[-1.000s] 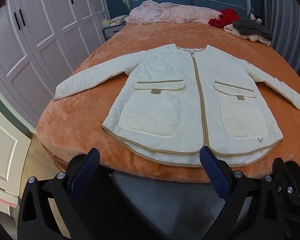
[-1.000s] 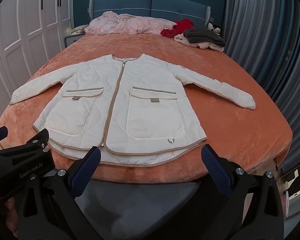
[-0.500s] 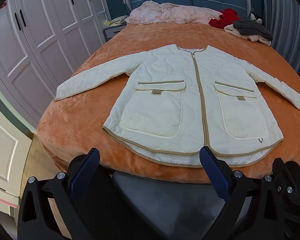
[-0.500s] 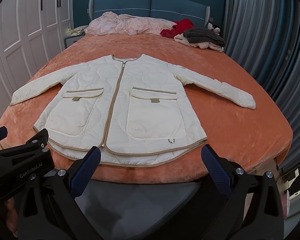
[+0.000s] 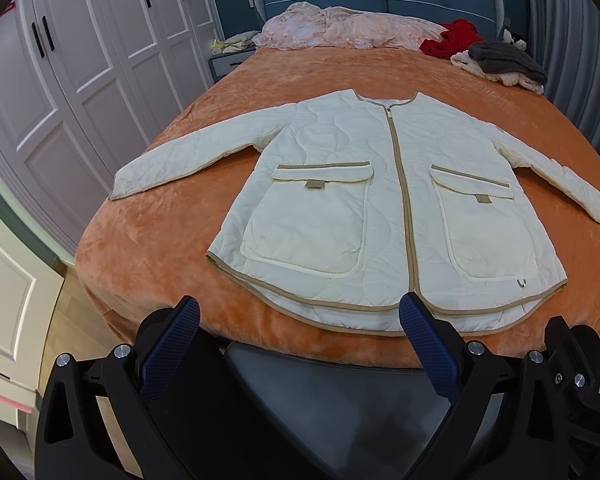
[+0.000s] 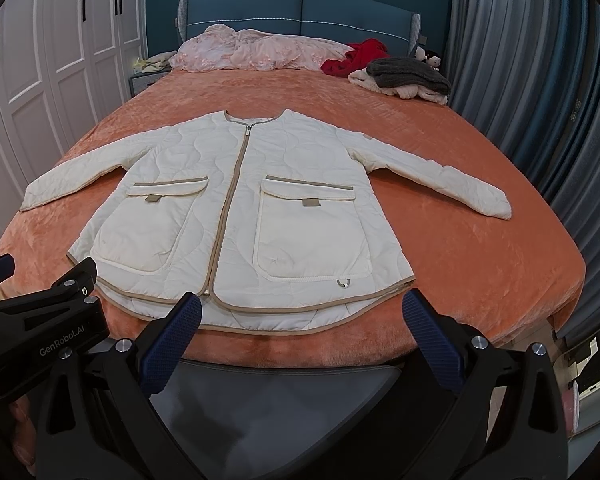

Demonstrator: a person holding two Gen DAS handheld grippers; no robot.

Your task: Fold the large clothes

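While both tools hang short of the foot of the bed, we log the cream quilted jacket lying flat, front up, zipped, sleeves spread, on the orange bedspread. Left gripper: fingers spread wide, holding nothing, over the near hem. Right gripper: likewise wide and empty, near the hem. A pink quilt, a red garment and a grey knit sit by the blue headboard.

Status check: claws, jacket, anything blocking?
Left claw open, empty. Right claw open, empty. Jacket flat, zipped, sleeves spread, unfolded. Clothes pile far at headboard, clear.
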